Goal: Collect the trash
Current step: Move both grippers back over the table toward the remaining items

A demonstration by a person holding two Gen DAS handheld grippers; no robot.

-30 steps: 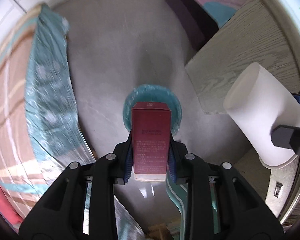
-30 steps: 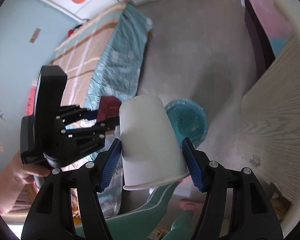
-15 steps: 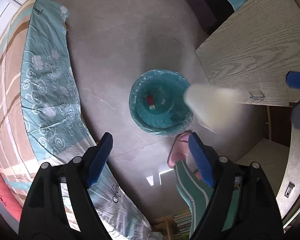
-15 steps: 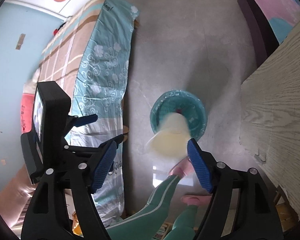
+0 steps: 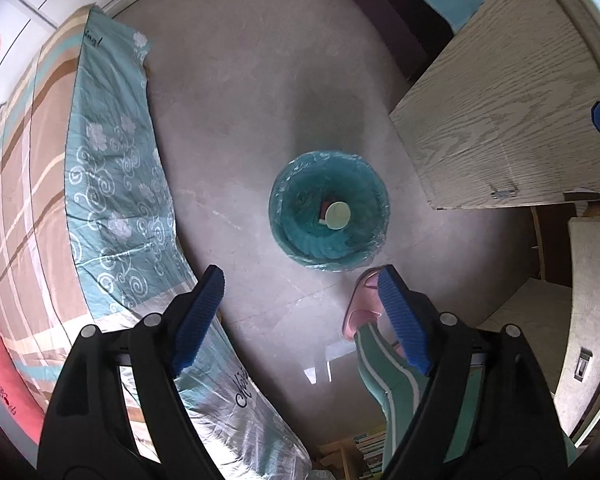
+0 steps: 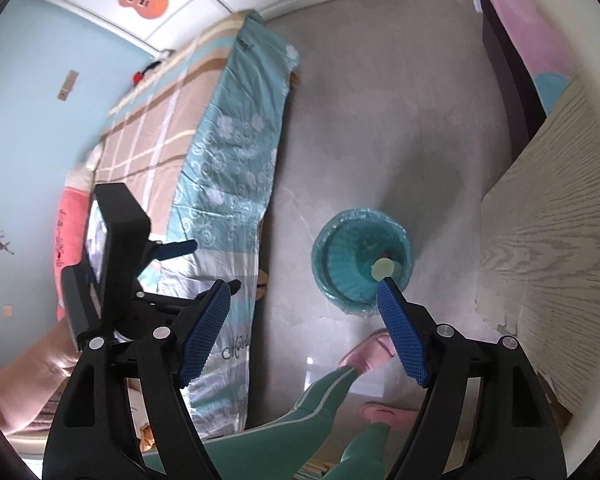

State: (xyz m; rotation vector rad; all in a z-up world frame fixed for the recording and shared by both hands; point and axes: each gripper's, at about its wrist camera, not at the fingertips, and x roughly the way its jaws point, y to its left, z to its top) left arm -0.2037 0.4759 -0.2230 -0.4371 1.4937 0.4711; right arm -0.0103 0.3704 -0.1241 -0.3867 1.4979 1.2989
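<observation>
A teal-lined trash bin (image 5: 296, 184) stands on the grey floor below both grippers; it also shows in the right wrist view (image 6: 328, 252). Inside it lie the white paper cup (image 5: 337, 216), bottom up, and the dark red box (image 5: 323, 209) beside it. The cup also shows in the right wrist view (image 6: 382, 269). My left gripper (image 5: 300, 316) is open and empty, held high above the floor near the bin. My right gripper (image 6: 304, 332) is open and empty too. The left gripper's body shows in the right wrist view (image 6: 116, 256).
A bed with a teal floral sheet (image 5: 112, 184) runs along the left. A light wood desk (image 5: 500, 112) stands at the right, close to the bin. The person's leg in green trousers and pink slipper (image 5: 360, 300) stand just below the bin.
The left gripper opened and dropped the red box into the bin. The right gripper opened and the paper cup fell into the bin, where it now rests.
</observation>
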